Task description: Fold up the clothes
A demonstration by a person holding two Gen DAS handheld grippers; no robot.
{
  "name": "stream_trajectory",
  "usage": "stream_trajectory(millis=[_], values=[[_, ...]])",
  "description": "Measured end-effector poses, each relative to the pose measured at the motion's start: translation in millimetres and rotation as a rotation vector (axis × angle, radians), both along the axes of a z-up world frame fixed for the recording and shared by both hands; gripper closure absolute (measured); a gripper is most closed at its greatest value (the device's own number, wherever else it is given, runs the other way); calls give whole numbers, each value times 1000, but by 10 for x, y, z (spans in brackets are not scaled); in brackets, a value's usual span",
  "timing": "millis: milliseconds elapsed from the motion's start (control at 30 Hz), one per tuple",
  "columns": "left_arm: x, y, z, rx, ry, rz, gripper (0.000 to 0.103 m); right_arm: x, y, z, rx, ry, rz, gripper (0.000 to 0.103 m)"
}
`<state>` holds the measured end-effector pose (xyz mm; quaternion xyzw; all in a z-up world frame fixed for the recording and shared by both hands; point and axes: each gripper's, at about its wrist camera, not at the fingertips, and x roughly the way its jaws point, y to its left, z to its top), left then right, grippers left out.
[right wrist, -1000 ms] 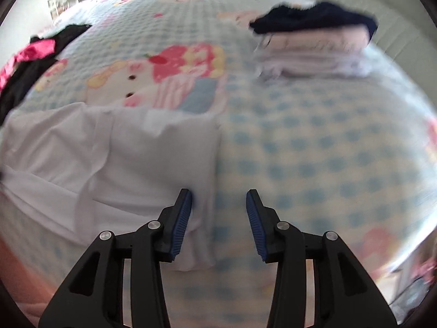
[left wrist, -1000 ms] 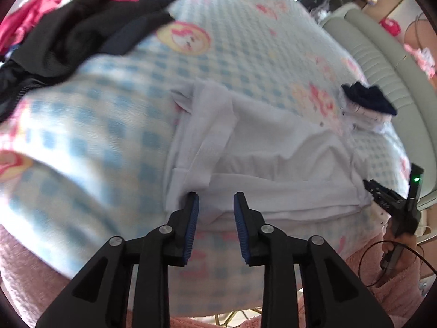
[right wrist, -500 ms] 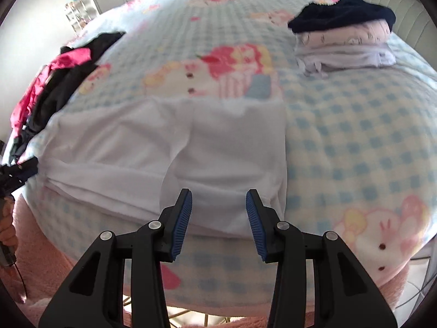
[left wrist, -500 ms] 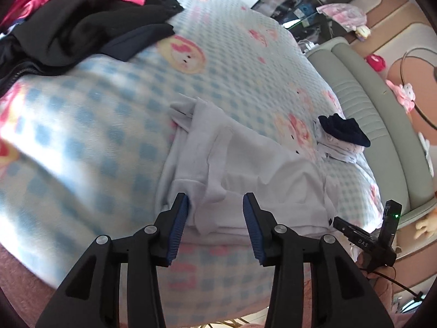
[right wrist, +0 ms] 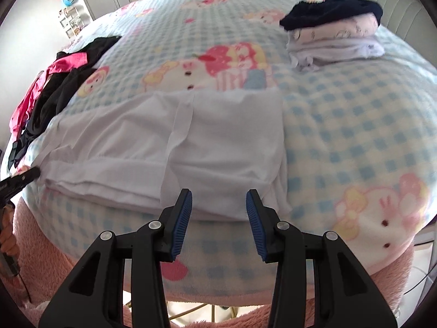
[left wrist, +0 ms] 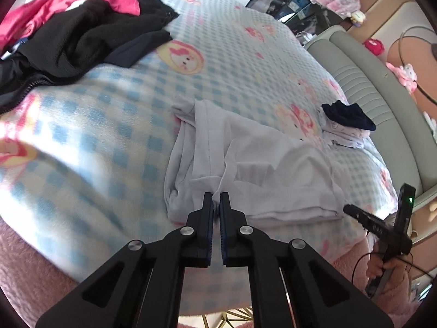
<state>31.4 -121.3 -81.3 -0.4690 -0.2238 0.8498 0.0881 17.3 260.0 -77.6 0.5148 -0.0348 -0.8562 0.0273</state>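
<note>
My left gripper has its jaws pinched tight on a fold of the white garment, right at the near edge, a little ridge of cloth bunching up between the blue pads. The garment lies partly folded along the near edge of the bed, on the blue-and-white checked blanket with its pink cartoon prints.

Over on my right gripper, the jaws stand about half open with nothing in them, hovering over the near hem of the same white garment. From here I can't quite tell whether the tips touch the cloth or sit just above it. The garment spreads flat in front of me, a crease running down its middle, layered edges showing toward the left.

Far right on the bed, a small folded stack sits well apart from the garment: a dark navy piece on top, pale printed and white pieces under it. Far left, a loose heap of black and pink clothes waits. In the left view I see my other gripper's handle at the bed's edge, held by a hand in a fluffy pink sleeve.
</note>
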Motion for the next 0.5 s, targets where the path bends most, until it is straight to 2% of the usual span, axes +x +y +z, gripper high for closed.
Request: stream_trajectory(millis=[133, 200, 267, 333, 400, 433, 467, 500], values=[[70, -73, -60, -38, -29, 21, 99, -47, 42, 46, 27, 5, -6, 61], [54, -150, -194, -50, -93, 45, 99, -85, 92, 38, 30, -7, -22, 61], [24, -248, -224, -5, -103, 56, 98, -109, 152, 53, 25, -13, -35, 61], [-63, -332, -115, 15, -66, 68, 95, -139, 212, 101, 13, -7, -43, 61], [-207, -373, -13, 33, -32, 64, 79, -200, 261, 162, -1, 2, -48, 61], [-298, -388, 32, 45, -18, 61, 63, -234, 283, 195, -9, 7, -50, 61], [-391, -400, 74, 56, -4, 57, 59, -269, 306, 227, -16, 12, -51, 61], [-495, -385, 86, 64, -1, 50, 59, -311, 320, 251, -21, 16, -53, 61]])
